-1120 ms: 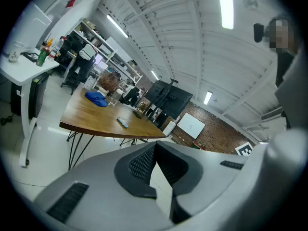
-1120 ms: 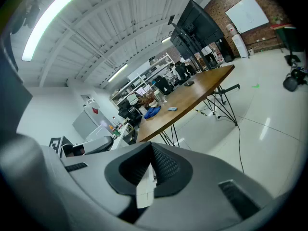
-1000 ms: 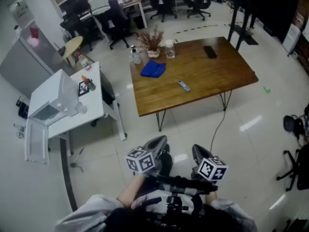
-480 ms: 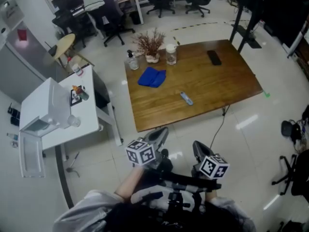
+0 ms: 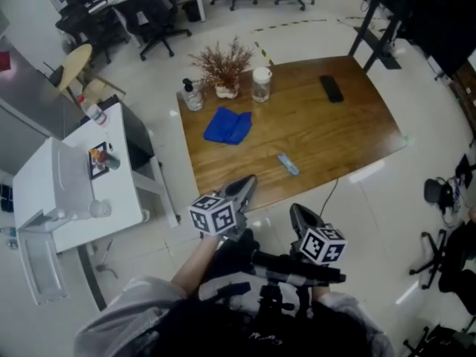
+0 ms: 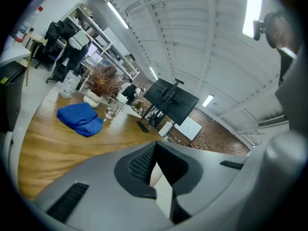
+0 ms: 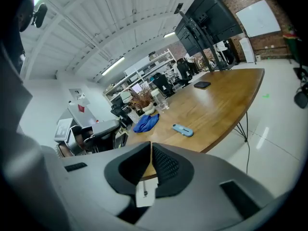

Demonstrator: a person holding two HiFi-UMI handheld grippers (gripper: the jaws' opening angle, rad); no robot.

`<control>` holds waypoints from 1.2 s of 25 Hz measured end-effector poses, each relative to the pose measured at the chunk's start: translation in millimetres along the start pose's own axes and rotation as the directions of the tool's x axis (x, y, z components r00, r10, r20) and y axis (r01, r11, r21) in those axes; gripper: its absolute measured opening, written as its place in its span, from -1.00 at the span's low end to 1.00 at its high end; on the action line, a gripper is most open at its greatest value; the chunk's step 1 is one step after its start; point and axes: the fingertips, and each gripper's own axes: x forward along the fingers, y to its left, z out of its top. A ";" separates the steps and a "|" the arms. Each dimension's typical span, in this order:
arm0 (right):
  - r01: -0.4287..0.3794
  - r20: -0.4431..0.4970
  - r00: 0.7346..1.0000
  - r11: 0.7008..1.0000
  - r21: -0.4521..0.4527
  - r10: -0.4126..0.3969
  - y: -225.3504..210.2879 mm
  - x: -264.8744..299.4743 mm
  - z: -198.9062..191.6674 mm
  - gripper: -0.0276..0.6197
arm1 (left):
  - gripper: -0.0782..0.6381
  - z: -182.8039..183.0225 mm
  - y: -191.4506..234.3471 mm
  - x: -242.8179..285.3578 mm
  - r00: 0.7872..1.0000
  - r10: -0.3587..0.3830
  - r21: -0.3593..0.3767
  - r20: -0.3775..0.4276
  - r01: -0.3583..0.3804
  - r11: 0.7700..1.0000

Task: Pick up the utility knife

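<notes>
Utility knife [image 5: 288,163] flat, diagonal on table [image 5: 338,129]

The utility knife [image 5: 288,163] is a slim, elongated tool with a light-blue body. It lies flat on the wooden table [image 5: 349,125], close to the table's 6 o'clock edge in the head view. Nothing touches it, and bare wood surrounds it on all sides. In that view its long axis runs roughly from 10 o'clock to 4 o'clock. It sits at about 4 o'clock from the blue cloth [image 5: 227,126], well apart from it. Whether the blade is extended cannot be made out.
</notes>
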 end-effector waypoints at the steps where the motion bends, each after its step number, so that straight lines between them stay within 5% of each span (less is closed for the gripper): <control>1: 0.008 -0.014 1.000 1.000 -0.020 -0.008 -1.1 3.9 0.9 -0.83 | -0.76 -0.2 2.4 4.1 1.000 -0.003 -0.007 -0.009 0.003 1.000; 7: 0.025 -0.080 0.996 0.995 -0.100 -0.033 -14.1 26.6 12.2 -0.65 | -0.76 -5.9 14.2 19.0 0.999 0.010 -0.054 -0.041 -0.012 0.998; 14: -0.015 -0.178 0.984 0.976 -0.217 -0.025 -42.3 77.3 35.2 -0.54 | -0.76 10.4 40.1 22.9 0.991 0.131 -0.099 0.022 -0.128 0.987; 21: -0.021 -0.267 0.957 0.893 -0.450 -0.112 -80.9 129.6 51.7 -0.36 | -0.76 16.5 55.0 31.5 0.968 0.241 -0.160 0.073 -0.227 0.961; 30: -0.113 -0.400 0.906 0.830 -0.546 -0.140 -97.5 176.3 30.8 -0.27 | -0.76 16.0 68.0 25.6 0.933 0.347 -0.203 0.095 -0.323 0.924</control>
